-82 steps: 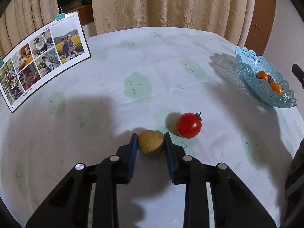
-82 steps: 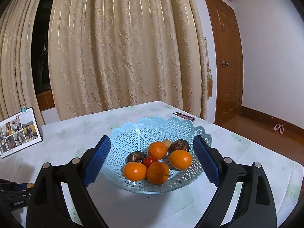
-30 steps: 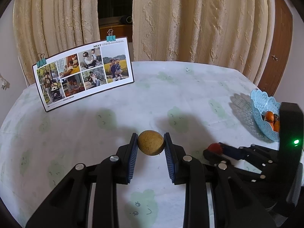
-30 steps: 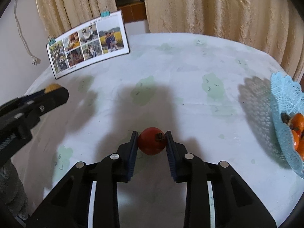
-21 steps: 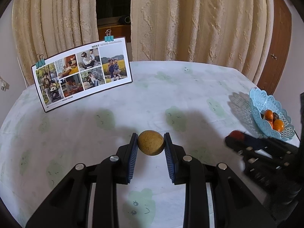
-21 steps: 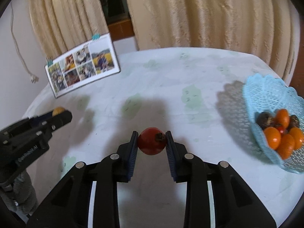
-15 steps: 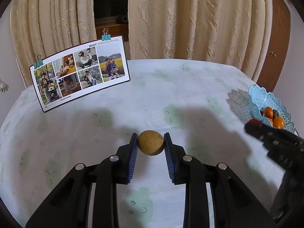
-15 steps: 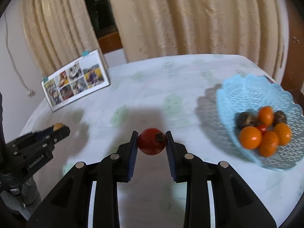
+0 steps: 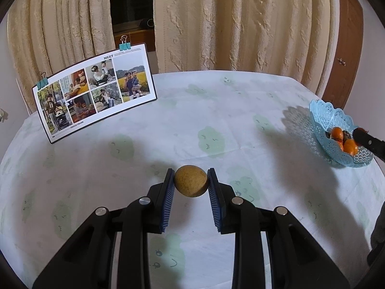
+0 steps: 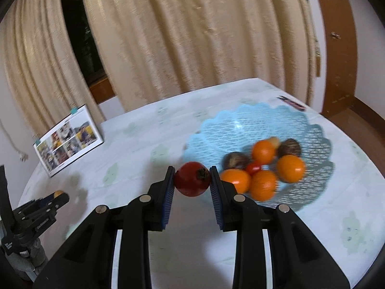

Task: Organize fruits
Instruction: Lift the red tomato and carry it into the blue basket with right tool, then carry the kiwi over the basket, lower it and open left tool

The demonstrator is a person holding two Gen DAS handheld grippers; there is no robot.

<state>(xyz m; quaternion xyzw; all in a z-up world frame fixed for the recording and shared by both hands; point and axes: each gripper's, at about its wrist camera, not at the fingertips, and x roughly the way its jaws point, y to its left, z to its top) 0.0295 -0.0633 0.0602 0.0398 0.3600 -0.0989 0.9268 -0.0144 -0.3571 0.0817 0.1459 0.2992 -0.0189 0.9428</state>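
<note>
- Two grippers, both loaded up with fruit, so here's the scene going left to right.
- Far left, a photo collage card (image 9: 96, 91) stands propped on the tabletop (image 9: 216, 110), with teal binder clips (image 9: 124, 46) on its top edge and beige curtains (image 9: 228, 24) behind it.
- The left gripper (image 9: 190, 185) is clamped on a round tan-brown fruit (image 9: 190, 184), blue pads squeezing both sides. It's held up off the pale cloth with the little green cloud prints.
- The right gripper (image 10: 191, 179) is clenched around a red tomato (image 10: 192, 178), dark stem end facing the right pad. It sits just at the near-left edge of the light blue lattice basket (image 10: 240, 118).
- Inside that basket: several orange fruits (image 10: 290, 168), a couple of dark brownish ones (image 10: 290, 147), and a small red one (image 10: 253, 167) in the middle. It's all a bit motion-blurred.
- Past the basket there's some small dark thing (image 10: 292, 102) lying flat, can't tell what it is.
- Far right, a wooden door (image 10: 336, 36).
</note>
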